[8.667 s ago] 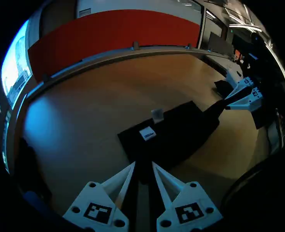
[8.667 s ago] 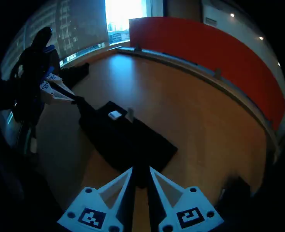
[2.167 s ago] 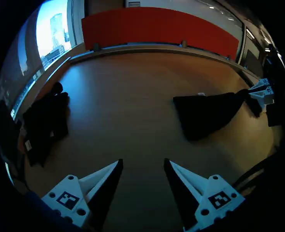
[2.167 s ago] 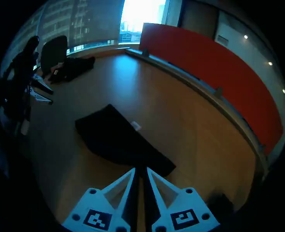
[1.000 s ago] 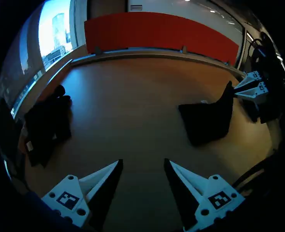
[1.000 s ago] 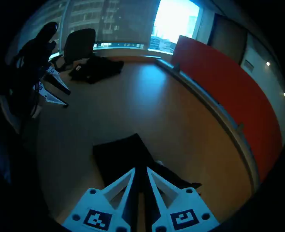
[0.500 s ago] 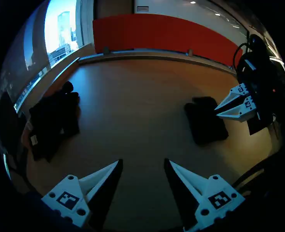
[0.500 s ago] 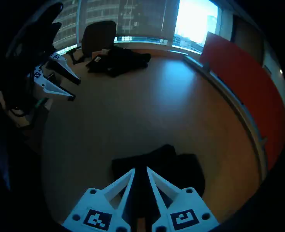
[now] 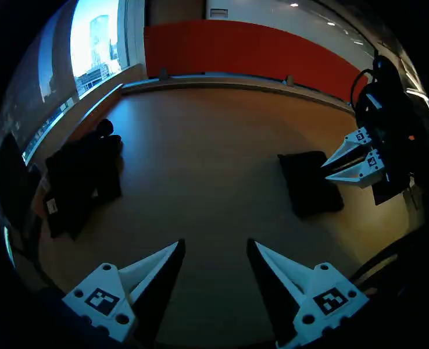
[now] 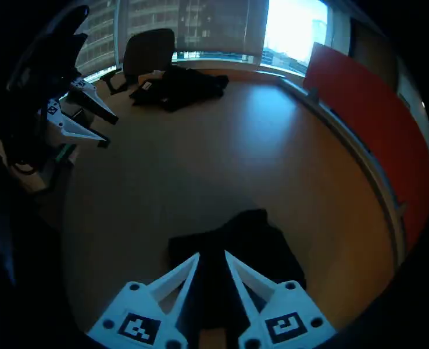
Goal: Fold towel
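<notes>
The towel (image 9: 307, 183), a dark cloth folded into a compact, thick rectangle, lies on the wide wooden tabletop (image 9: 203, 139), right of centre in the left gripper view. In that view the left gripper (image 9: 214, 244) hangs over bare wood well short of the towel, its two white fingers spread wide apart and holding nothing. The right gripper (image 9: 325, 173) comes in from the far right with its fingertips at the towel's right edge, and a dark-clad arm (image 9: 392, 125) is behind it. In the right gripper view the towel (image 10: 255, 244) sits directly ahead of and under the right gripper (image 10: 213, 256). Its fingers stand close together with only a narrow gap, and dark cloth fills that gap; I cannot tell whether they press on the fabric or merely hover over it. The left gripper (image 10: 111, 132) shows at the upper left of this view, its fingers apart, well away from the towel across bare tabletop (image 10: 214, 151). A heap of dark things (image 9: 81, 174) rests near the tabletop's window-side edge, and in the right gripper view the heap (image 10: 179, 84) lies beside a dark office chair (image 10: 147, 52). A long red panel (image 9: 255, 52) runs along the far side, next to a bright window (image 9: 98, 46).
</notes>
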Demonstrator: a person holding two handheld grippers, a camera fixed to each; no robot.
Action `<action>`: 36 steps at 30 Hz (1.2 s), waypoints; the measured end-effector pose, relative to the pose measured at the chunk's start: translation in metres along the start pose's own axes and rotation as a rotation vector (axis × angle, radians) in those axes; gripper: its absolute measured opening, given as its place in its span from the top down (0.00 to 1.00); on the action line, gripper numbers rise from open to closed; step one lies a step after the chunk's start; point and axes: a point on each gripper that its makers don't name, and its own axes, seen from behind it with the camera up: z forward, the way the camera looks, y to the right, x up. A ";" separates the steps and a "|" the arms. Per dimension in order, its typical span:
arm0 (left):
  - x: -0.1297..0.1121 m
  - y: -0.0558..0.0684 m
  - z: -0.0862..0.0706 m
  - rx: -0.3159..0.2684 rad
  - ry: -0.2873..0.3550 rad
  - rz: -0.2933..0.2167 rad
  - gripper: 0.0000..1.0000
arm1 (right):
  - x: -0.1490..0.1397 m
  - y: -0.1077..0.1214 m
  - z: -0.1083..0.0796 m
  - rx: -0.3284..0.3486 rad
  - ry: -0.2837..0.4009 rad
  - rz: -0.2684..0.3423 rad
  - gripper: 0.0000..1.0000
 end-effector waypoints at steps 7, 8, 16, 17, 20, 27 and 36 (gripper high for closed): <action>0.001 0.001 -0.001 0.001 0.000 0.003 0.23 | -0.007 0.001 -0.005 -0.011 0.000 0.029 0.32; 0.001 0.001 -0.001 0.001 0.000 0.004 0.23 | -0.008 0.001 -0.006 -0.013 0.001 0.033 0.32; 0.000 0.001 -0.002 0.003 0.003 0.001 0.22 | -0.032 0.000 -0.014 -0.039 -0.020 0.077 0.32; 0.000 0.001 -0.003 0.003 0.004 0.000 0.23 | -0.036 -0.001 -0.015 -0.042 -0.024 0.084 0.32; 0.000 0.002 -0.003 0.004 0.005 -0.001 0.22 | -0.049 -0.005 -0.018 -0.048 -0.038 0.109 0.32; -0.001 0.002 -0.004 0.003 0.005 0.005 0.22 | -0.080 -0.016 -0.026 -0.066 -0.074 0.158 0.32; -0.002 0.002 -0.005 0.000 0.005 0.012 0.22 | -0.098 -0.023 -0.028 -0.087 -0.096 0.191 0.32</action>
